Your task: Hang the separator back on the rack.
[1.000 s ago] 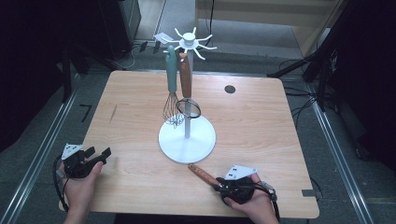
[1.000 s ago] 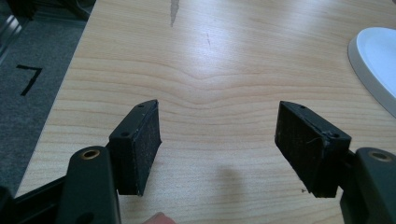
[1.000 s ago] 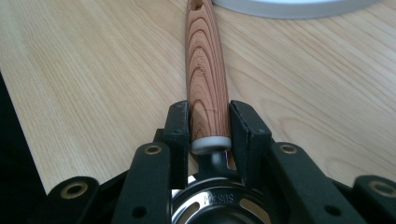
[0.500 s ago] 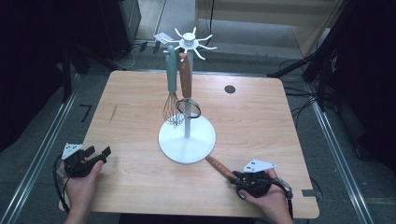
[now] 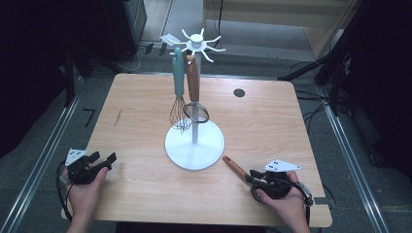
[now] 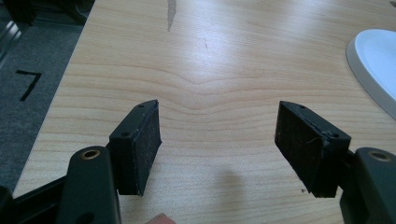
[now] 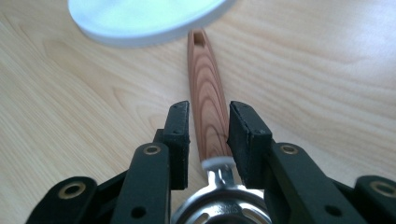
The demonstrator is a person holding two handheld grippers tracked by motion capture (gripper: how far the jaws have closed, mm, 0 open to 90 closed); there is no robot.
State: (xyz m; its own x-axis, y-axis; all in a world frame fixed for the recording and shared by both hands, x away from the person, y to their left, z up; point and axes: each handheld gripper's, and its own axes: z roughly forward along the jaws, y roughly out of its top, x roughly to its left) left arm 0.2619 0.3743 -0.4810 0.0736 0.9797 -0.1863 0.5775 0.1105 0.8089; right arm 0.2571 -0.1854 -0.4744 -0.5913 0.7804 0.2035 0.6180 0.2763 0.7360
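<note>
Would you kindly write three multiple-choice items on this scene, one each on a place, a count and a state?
1. Where does the wooden-handled utensil lie?
A. hung on the rack
B. on the table just beside the rack's white base
C. on the floor

2. How many utensils hang from the rack?
A. two
B. four
C. none

3. How does the left tool stand?
A. shut on a whisk
B. open over bare table
C. shut on the rack's post

Answers:
1 B, the handle's tip points at the white base in the right gripper view.
2 A, the whisk and the brown-handled strainer.
3 B, its jaws stand wide apart with wood between them.
</note>
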